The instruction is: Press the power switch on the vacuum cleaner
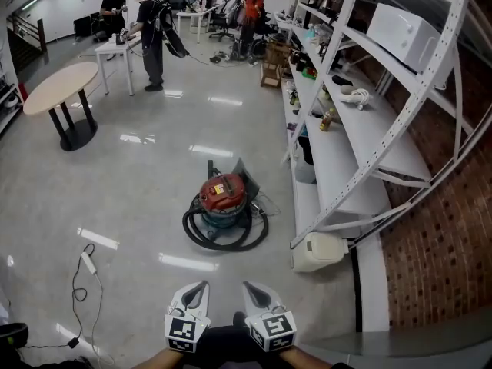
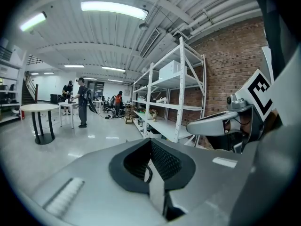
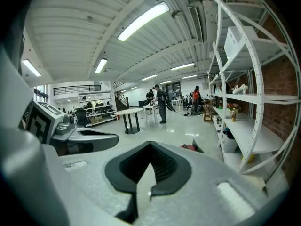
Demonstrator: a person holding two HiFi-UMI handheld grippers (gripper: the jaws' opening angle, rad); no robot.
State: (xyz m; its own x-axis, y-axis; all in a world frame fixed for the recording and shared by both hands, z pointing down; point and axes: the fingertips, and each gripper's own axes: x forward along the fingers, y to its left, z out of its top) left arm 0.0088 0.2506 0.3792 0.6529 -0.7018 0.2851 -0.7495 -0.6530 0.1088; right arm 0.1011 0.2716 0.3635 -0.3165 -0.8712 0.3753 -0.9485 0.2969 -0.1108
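**Item: vacuum** (image 1: 224,198). A squat round drum with a red domed lid and a dark teal body. The lid carries a yellow patch at its middle.
- Hose (image 1: 201,235): black, coiled in loops round the drum's base and lying on the floor (image 1: 138,206).
- Place: on open floor, just left of the shelving's (image 1: 338,141) bottom shelf edge. It is well apart from both grippers and ahead of them.
- Bearing: stands upright with the lid facing up. Being round, it shows no long axis. The hose coil spreads widest toward the near side.
- Other views: the right gripper view shows only a red sliver of it over the jaw tips. The left gripper view does not show it.

**Hard to make out:**
- The power switch is too small to pick out on the lid.
- A dark flat piece rises behind the drum; what it is cannot be told.

**Tongs:**
- Left gripper (image 1: 198,290): jaws pressed together, nothing between them.
- Right gripper (image 1: 254,289): the same.
- Both are held low at the bottom edge of the head view, side by side, tips pointing ahead toward the vacuum.

**Also on the floor:**
- A thin cable (image 1: 83,283) at near left.
- A round table (image 1: 60,87) at far left.
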